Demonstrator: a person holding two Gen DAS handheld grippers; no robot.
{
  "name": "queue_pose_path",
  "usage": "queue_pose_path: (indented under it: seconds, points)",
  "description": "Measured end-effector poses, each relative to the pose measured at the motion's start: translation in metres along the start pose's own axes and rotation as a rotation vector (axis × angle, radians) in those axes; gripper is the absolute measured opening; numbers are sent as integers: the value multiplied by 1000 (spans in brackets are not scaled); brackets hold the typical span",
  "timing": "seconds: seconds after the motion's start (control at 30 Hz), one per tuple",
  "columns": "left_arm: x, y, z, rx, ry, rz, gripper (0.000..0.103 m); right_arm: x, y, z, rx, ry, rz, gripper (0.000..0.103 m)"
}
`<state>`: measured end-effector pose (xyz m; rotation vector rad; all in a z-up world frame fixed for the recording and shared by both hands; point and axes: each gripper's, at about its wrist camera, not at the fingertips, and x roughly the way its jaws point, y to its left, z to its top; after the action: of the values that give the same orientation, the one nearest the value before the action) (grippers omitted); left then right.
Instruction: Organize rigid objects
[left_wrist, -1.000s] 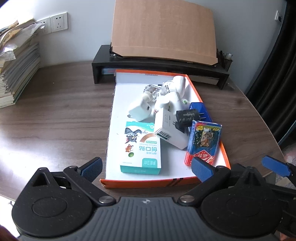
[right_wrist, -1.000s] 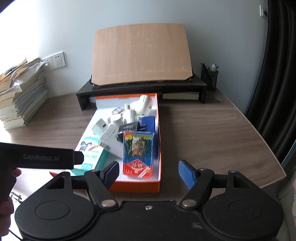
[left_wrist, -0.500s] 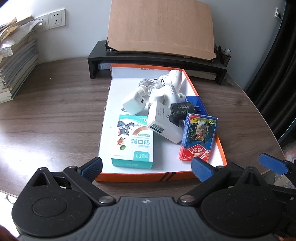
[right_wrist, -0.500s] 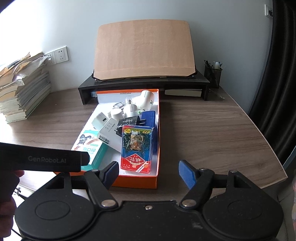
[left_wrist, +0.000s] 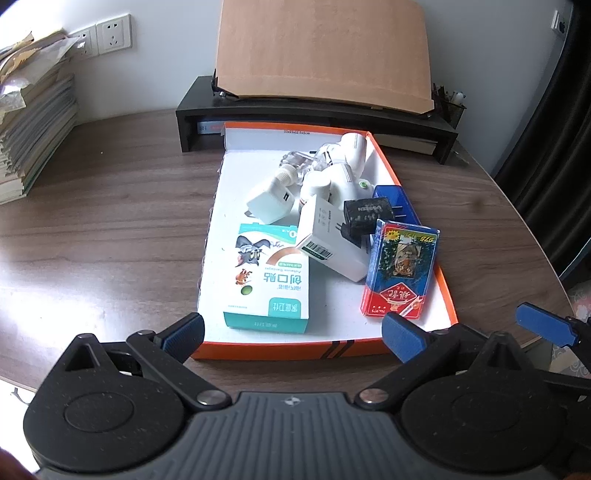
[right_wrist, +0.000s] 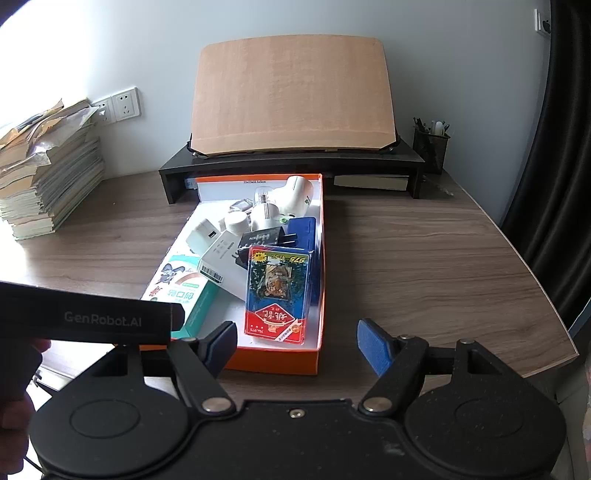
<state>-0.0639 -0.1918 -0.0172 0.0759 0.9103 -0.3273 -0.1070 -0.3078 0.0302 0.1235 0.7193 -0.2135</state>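
An orange-walled shallow box (left_wrist: 288, 352) with a white floor sits on the wooden table (left_wrist: 110, 229), its far end close to a black monitor riser (left_wrist: 317, 118). All the rigid items in view lie inside it: a teal bandage box (left_wrist: 267, 280) at the near left, a red-and-blue playing-card pack (left_wrist: 400, 269) at the near right, and between and beyond them a loose heap, with a white power adapter (left_wrist: 332, 243) leaning on the bandage box, a black plug charger (left_wrist: 365, 214) on top of it, a white USB charger (left_wrist: 271, 201), a blue case (left_wrist: 395, 203) along the right wall, and white bottle-like pieces (left_wrist: 347, 162) at the far end beside a small clear item too jumbled to name. The left hand-held gripper (left_wrist: 291, 332) hovers at the near wall with its fingers spread wide and nothing between them; the right hand-held gripper (right_wrist: 295, 343) is likewise spread and empty, near the box's near right corner. Everything being in the box would suit either a collection just completed or a pile waiting to be sorted out; the pictures do not settle which. If tidying continues, the stacked chargers would need lifting from above so the heap does not topple.
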Motion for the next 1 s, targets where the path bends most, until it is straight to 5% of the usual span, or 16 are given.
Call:
queue_pose_path:
  seconds: [1.0]
  points:
    - [-5, 14, -5, -45, 8, 21, 103, 6, 10, 0, -47, 11, 25, 86]
